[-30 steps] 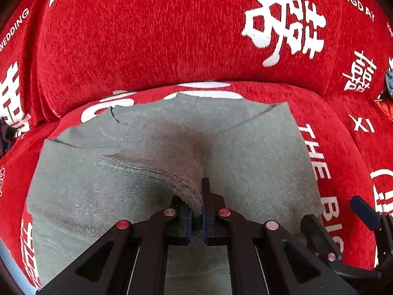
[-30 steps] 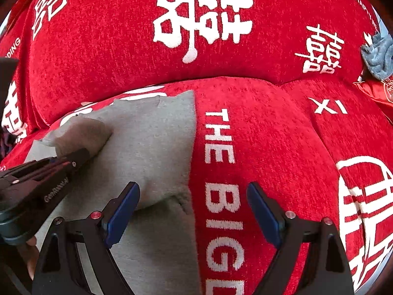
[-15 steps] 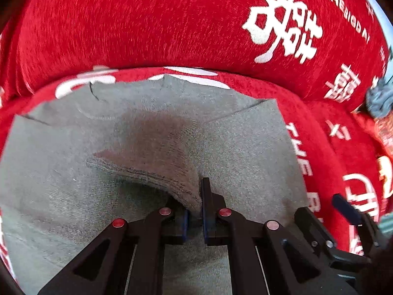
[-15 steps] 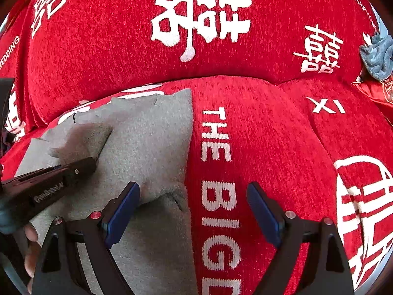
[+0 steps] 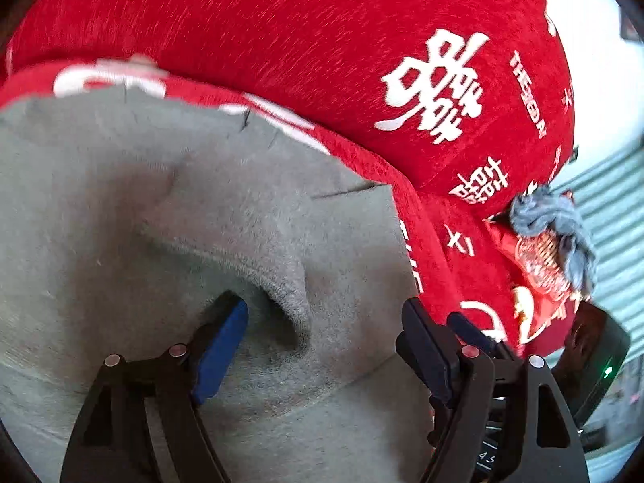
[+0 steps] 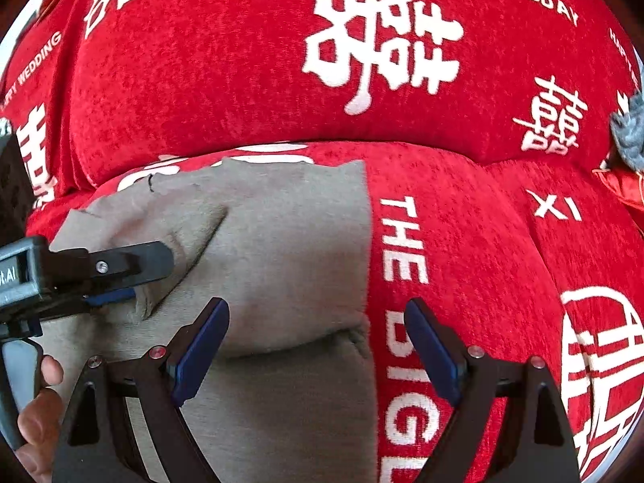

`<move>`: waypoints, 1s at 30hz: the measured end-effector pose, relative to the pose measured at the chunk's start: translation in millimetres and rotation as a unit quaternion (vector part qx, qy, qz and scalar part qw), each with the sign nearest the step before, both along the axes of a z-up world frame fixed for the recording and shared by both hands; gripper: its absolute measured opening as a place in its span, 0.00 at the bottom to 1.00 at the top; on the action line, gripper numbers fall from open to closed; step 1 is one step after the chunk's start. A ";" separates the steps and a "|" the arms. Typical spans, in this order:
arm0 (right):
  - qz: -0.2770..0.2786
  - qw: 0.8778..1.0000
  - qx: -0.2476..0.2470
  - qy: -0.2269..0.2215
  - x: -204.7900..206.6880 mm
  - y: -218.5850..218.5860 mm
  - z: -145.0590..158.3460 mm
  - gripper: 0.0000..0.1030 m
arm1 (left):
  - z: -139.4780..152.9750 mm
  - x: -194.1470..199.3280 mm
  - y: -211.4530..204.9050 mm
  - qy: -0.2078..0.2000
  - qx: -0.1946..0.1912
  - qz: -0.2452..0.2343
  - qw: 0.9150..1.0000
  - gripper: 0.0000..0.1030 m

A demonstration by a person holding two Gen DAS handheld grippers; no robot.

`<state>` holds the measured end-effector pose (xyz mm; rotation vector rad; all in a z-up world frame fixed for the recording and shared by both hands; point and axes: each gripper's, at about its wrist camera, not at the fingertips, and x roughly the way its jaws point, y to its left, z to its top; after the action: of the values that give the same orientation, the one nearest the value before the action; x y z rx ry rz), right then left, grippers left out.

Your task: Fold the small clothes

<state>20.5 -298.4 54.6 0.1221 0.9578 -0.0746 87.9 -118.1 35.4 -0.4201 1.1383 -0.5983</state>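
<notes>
While both grippers (image 5: 322,342) (image 6: 318,342) gape, the grey garment (image 6: 281,241) lies folded, a rumpled ridge (image 5: 290,294) raised.

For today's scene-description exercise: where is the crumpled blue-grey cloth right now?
In the left wrist view the blue-grey cloth sits far right, atop a red packet beside the red sofa cover.

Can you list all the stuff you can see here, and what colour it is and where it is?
grey garment: one, grey, spread on the sofa seat with a raised fold in it
red sofa cover: one, red with white lettering, over seat and backrest
blue-grey cloth: one, bunched at the far right
red packet: one, under that cloth
left gripper: black, blue pads, open around the fold
right gripper: black, blue pads, open over the garment's right edge
hand: one, on the left gripper's handle
</notes>
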 end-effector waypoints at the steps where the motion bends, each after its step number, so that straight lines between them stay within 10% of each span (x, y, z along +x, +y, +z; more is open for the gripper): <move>1: 0.002 1.000 -0.002 -0.001 -0.2 1.8 1.1 0.88 | 5.7 -2.9 1.9 -0.012 0.000 0.000 1.000 0.77; 7: 0.012 1.000 -0.002 -0.004 6.8 12.2 4.5 0.88 | 34.2 -6.7 43.0 -0.061 -0.001 0.017 0.998 0.78; 17: 0.156 0.986 -0.056 -0.007 62.4 123.1 0.9 0.87 | 3.6 -0.1 138.4 -0.042 0.109 0.156 0.981 0.78; 18: 0.164 0.985 -0.059 -0.001 68.1 129.0 -4.6 0.72 | 0.1 -0.8 141.2 -0.039 0.114 0.158 0.980 0.78; 19: 0.167 0.984 -0.060 0.008 73.9 131.1 -11.0 0.33 | -3.7 -2.1 144.2 -0.037 0.118 0.159 0.979 0.78; 21: 0.140 0.989 -0.043 0.034 85.7 118.6 -21.8 0.12 | -8.1 -4.2 143.7 -0.040 0.125 0.155 0.979 0.78; 30: 0.039 0.996 0.084 -0.012 52.8 25.1 -8.6 0.08 | -13.0 -10.6 86.8 -0.079 0.220 0.107 0.966 0.90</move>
<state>73.3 -273.4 46.0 0.2396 0.9429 0.0805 77.3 -31.3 22.4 -0.1067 1.0205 -0.1748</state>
